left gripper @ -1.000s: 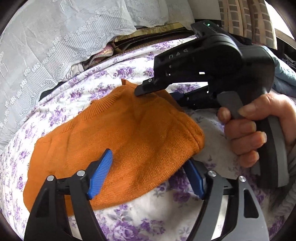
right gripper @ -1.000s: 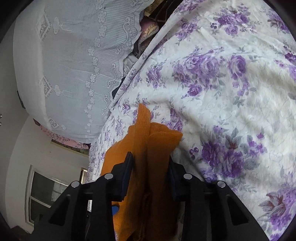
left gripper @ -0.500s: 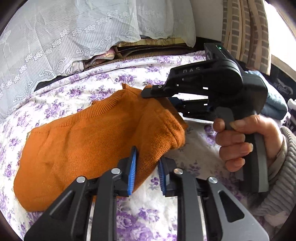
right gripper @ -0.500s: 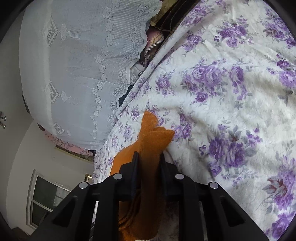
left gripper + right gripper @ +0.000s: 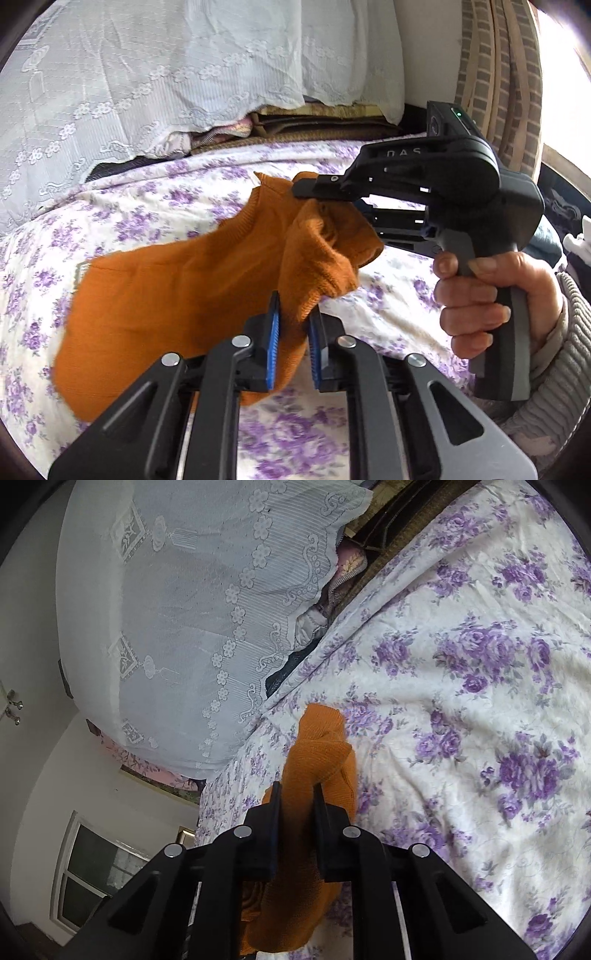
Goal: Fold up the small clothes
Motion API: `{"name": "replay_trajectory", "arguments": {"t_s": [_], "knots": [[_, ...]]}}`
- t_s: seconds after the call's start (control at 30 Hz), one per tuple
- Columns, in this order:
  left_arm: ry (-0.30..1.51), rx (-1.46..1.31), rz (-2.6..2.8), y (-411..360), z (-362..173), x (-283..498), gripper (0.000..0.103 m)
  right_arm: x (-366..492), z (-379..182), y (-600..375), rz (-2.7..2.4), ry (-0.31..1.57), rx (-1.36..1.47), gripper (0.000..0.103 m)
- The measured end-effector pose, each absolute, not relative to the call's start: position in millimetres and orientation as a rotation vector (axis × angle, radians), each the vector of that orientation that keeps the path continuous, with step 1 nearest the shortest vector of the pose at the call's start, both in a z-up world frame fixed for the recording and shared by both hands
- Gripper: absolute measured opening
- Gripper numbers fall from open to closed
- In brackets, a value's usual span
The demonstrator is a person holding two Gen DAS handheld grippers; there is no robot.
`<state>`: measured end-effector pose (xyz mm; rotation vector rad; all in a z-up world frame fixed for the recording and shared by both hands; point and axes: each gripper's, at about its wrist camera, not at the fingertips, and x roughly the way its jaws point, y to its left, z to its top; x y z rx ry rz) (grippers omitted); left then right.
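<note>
Orange knit garment (image 5: 166, 295), pinched at two points and partly lifted off the floral bedsheet (image 5: 388, 295); its left portion lies flat on the sheet. My left gripper (image 5: 293, 343) reaches forward from the bottom of the left wrist view, blue pads (image 5: 273, 347) closed on a fold of the near edge. My right gripper (image 5: 306, 188) enters that view from the right, held level, its black jaws clamped on the far edge of the cloth; the right hand (image 5: 484, 299) wraps the upright grey handle, fingers curled, a ribbed sleeve at the wrist. In the right wrist view I see the right gripper (image 5: 297, 827) shut on a bunched ridge of orange knit (image 5: 317, 760) that rises between the fingers. The lower finger of the right gripper is mostly hidden behind the fabric in the left wrist view. What kind of garment this is I cannot tell. A white lace cloth (image 5: 147, 74) drapes over the bed's far edge, covering whatever lies beneath.
</note>
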<state>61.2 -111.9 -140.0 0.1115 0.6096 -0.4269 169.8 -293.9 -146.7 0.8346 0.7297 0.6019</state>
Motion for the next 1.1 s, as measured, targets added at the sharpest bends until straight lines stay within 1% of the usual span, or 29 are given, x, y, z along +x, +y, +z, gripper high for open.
{"name": "replay_trajectory", "arguments": {"t_s": [0.27, 0.47, 0.53, 0.67, 0.77, 0.83, 0.87, 0.9, 0.93, 0.97, 1.0, 1.07, 1.1], "knots": [[0.566, 0.071, -0.363, -66, -121, 56, 0.011, 179, -106, -234, 0.647, 0.745, 0.735, 0.016], [0.569, 0.010, -0.264, -9, -115, 58, 0.011, 198, -86, -157, 0.713, 0.782, 0.661, 0.014], [0.585, -0.013, -0.208, 16, -123, 56, 0.011, 206, -93, -125, 0.734, 0.819, 0.626, 0.014], [0.679, -0.134, -0.179, 57, -149, 61, 0.011, 212, -123, -76, 0.739, 0.902, 0.550, 0.014], [0.779, -0.285, -0.179, 82, -173, 73, 0.011, 214, -145, -53, 0.748, 0.964, 0.484, 0.018], [0.813, -0.350, -0.205, 89, -182, 79, 0.014, 213, -151, -49, 0.723, 0.964, 0.433, 0.022], [0.816, -0.363, -0.212, 90, -184, 78, 0.015, 212, -151, -48, 0.728, 0.963, 0.425, 0.025], [0.817, -0.370, -0.218, 91, -184, 78, 0.018, 210, -150, -50, 0.737, 0.960, 0.431, 0.031], [0.815, -0.372, -0.217, 91, -184, 77, 0.020, 207, -144, -55, 0.739, 0.946, 0.447, 0.035], [0.812, -0.375, -0.210, 92, -184, 76, 0.026, 203, -137, -62, 0.736, 0.917, 0.457, 0.043], [0.810, -0.379, -0.199, 93, -184, 76, 0.033, 199, -129, -70, 0.734, 0.885, 0.456, 0.047], [0.820, -0.391, -0.184, 96, -186, 76, 0.041, 190, -113, -85, 0.705, 0.820, 0.430, 0.047], [0.824, -0.399, -0.185, 96, -187, 75, 0.041, 186, -108, -93, 0.668, 0.796, 0.405, 0.047]]}}
